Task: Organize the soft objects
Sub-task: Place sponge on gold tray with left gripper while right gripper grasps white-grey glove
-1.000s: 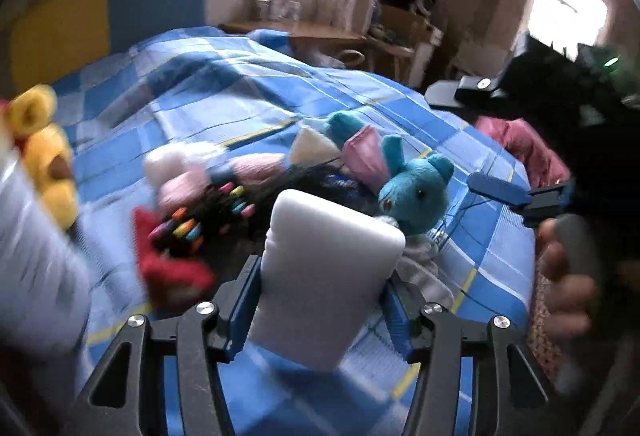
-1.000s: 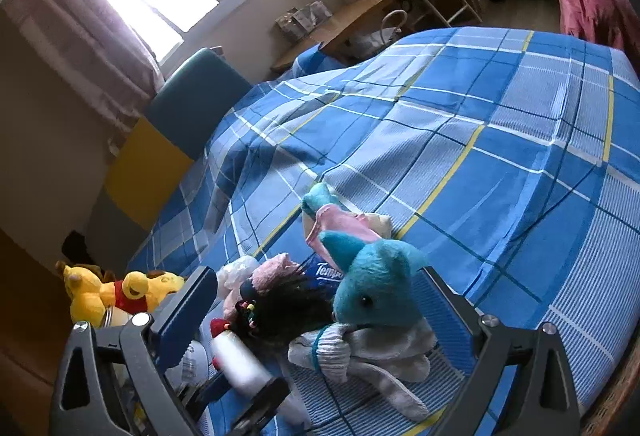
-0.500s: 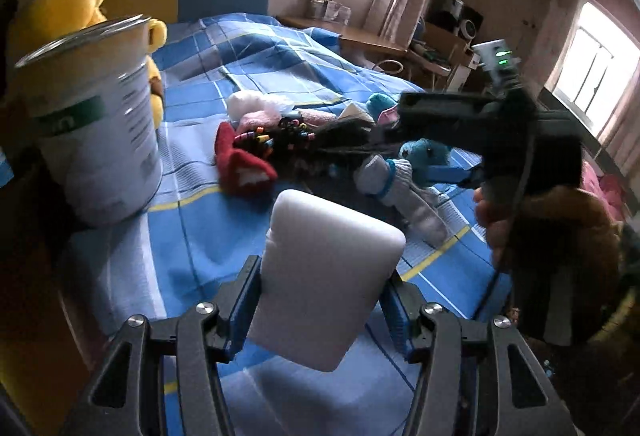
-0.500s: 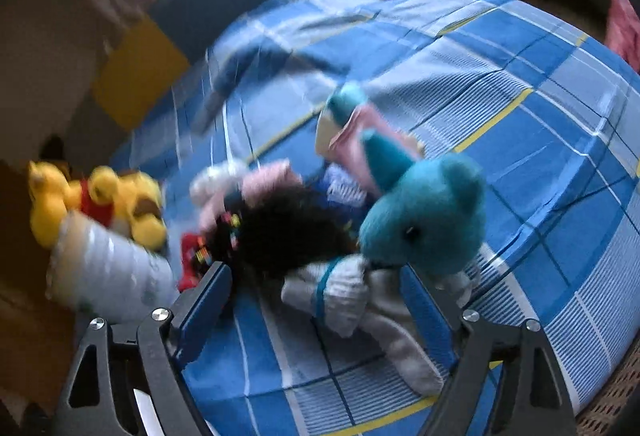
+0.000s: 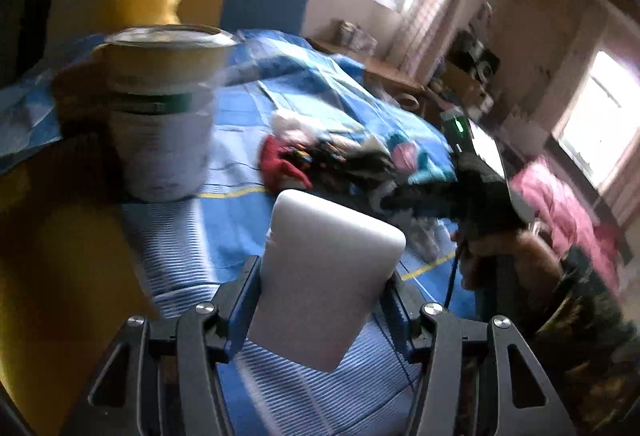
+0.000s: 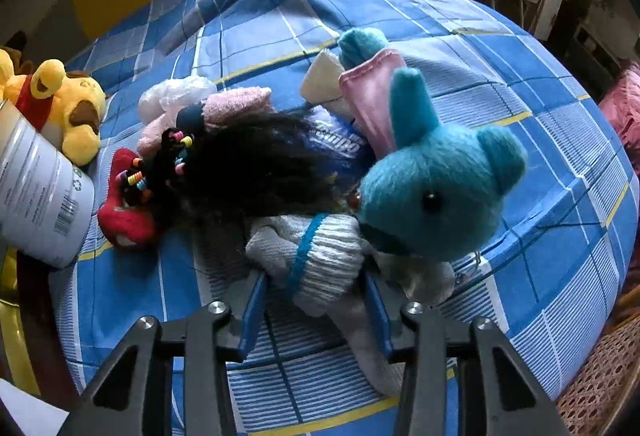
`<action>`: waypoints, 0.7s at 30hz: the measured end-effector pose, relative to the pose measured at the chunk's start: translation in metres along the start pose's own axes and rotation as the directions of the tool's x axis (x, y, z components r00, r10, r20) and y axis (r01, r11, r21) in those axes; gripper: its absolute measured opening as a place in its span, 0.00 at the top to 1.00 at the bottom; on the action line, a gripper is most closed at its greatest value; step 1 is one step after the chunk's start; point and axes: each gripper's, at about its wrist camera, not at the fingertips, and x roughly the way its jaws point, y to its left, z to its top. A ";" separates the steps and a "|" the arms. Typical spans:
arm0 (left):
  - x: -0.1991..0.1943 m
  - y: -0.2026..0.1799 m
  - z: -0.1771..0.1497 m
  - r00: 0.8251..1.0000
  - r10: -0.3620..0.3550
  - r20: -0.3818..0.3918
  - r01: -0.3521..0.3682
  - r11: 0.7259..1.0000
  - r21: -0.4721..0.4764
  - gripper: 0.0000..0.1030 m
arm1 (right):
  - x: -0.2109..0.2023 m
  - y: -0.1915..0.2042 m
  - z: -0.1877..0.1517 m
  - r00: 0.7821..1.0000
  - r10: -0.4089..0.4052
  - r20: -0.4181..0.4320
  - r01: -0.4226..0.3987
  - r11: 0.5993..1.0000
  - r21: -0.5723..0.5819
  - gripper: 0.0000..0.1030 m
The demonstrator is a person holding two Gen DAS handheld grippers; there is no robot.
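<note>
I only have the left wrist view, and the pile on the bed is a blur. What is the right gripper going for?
Observer: The right gripper is closing its jaws on the cuff of a grey sock with a teal stripe, which sits between its pads.
Operator: Is anything lying against that sock?
Observer: Yes. The head of a teal plush toy lies against it, on the right in the right wrist view.
Operator: What's the yellow thing behind the tin?
Observer: A yellow plush bear in a red top, lying on the bed beside the tin.
</note>
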 end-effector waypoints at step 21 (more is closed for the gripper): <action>0.010 0.211 0.061 0.963 0.261 -0.059 -0.257 0.835 -0.486 0.43 | 0.005 0.013 0.007 0.999 -0.035 -0.010 0.035 0.999 -0.024 0.55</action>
